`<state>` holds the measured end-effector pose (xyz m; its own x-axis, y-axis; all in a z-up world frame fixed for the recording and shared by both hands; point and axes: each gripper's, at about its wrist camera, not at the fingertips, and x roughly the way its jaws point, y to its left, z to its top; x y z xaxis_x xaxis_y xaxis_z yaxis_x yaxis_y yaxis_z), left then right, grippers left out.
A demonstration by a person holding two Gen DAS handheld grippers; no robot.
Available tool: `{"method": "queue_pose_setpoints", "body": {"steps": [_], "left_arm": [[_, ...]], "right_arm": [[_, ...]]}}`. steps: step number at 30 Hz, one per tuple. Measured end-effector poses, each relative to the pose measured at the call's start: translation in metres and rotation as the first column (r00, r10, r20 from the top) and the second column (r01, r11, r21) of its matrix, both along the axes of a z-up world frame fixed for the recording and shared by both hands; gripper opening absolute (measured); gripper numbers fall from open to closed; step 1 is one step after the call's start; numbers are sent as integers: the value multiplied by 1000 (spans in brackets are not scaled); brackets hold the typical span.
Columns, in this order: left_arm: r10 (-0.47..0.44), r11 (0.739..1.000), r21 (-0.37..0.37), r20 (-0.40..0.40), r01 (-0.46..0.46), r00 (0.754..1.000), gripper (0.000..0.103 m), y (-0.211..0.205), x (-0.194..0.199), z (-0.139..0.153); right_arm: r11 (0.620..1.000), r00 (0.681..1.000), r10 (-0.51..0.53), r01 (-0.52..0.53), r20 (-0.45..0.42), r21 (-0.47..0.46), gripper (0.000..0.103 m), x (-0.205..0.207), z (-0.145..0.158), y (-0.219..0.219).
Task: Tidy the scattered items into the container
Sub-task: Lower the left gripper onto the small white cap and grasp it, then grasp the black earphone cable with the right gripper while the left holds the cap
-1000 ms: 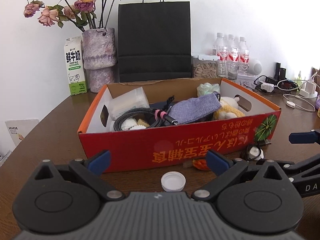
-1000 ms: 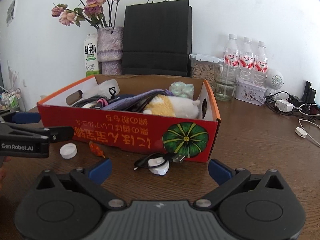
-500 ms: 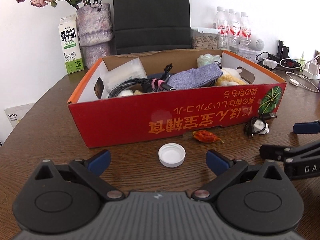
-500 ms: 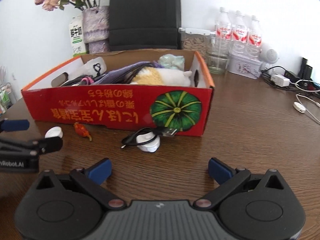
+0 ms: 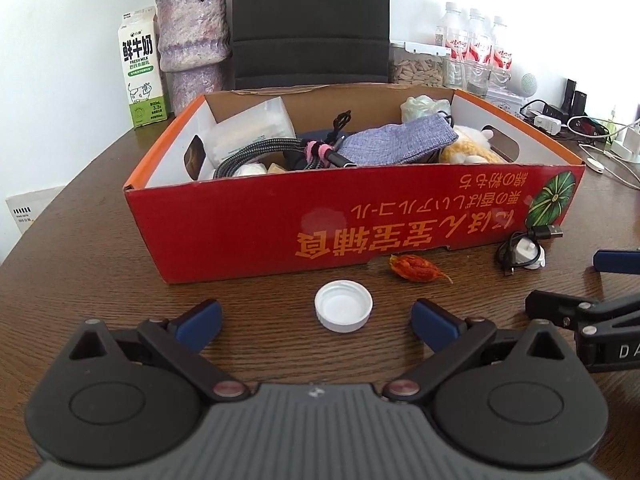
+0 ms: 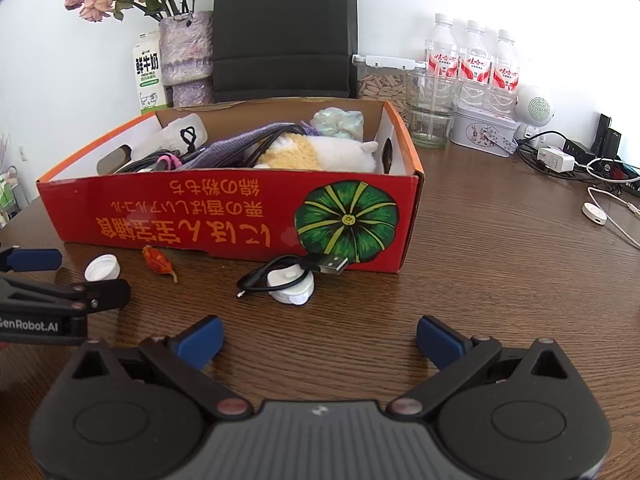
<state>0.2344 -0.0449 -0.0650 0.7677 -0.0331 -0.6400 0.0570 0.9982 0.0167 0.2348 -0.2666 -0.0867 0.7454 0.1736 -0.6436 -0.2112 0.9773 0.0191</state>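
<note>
A red cardboard box (image 5: 280,224) (image 6: 200,216) holds cables, a grey pouch and a plush toy. In front of it on the wooden table lie a white bottle cap (image 5: 343,312) (image 6: 102,268), an orange dried pod (image 5: 416,268) (image 6: 158,258), and a white charger puck with a black USB cable (image 5: 524,254) (image 6: 290,280). My left gripper (image 5: 316,322) is open, its blue pads either side of the cap and just short of it. My right gripper (image 6: 320,340) is open too, a short way before the puck and cable.
Behind the box stand a milk carton (image 5: 140,80), a vase of dried roses (image 5: 192,44), a black paper bag (image 5: 310,20), water bottles (image 6: 472,64), a glass jar (image 6: 430,120) and a tin (image 6: 484,132). Chargers and cords (image 6: 580,164) crowd the far right.
Both grippers have tipped down and moved closer to the table. The cap now sits between my left pads, and the puck is nearer my right gripper. Both stayed open.
</note>
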Motion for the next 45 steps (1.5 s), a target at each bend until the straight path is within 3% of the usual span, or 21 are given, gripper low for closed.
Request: {"method": "queue_pose_setpoints", "body": {"steps": [6,8,15,19,21,30,37,45], "left_arm": [[9,1000,-8,-2,-9,1000,103,-2,9,0],[6,1000,-10,2,-6,1000,99,-3,12,0],[-42,999,-8,35,42,999,60,-8,9,3],[-59,998,-14,38,60,998,51,-7,2,4],[-67,998,-19,41,68,997,29,-6,1,5],[-76,993,-86,53,81,996,29,2,-1,9],[-74,990,-113,59,81,995,29,8,-1,12],[-82,987,-134,50,88,995,29,12,-1,12]], "right_arm": [[1000,1000,-1,1,0,0,103,0,0,0],[1000,1000,0,0,0,0,103,1,0,0],[1000,1000,0,0,0,0,103,1,0,0],[1000,1000,0,0,0,0,103,1,0,0],[1000,1000,0,0,0,1,103,1,0,0],[999,1000,13,-14,13,32,103,3,1,1],[998,996,32,-28,83,-50,100,18,7,22],[1000,999,30,-31,43,2,68,32,4,21]]}}
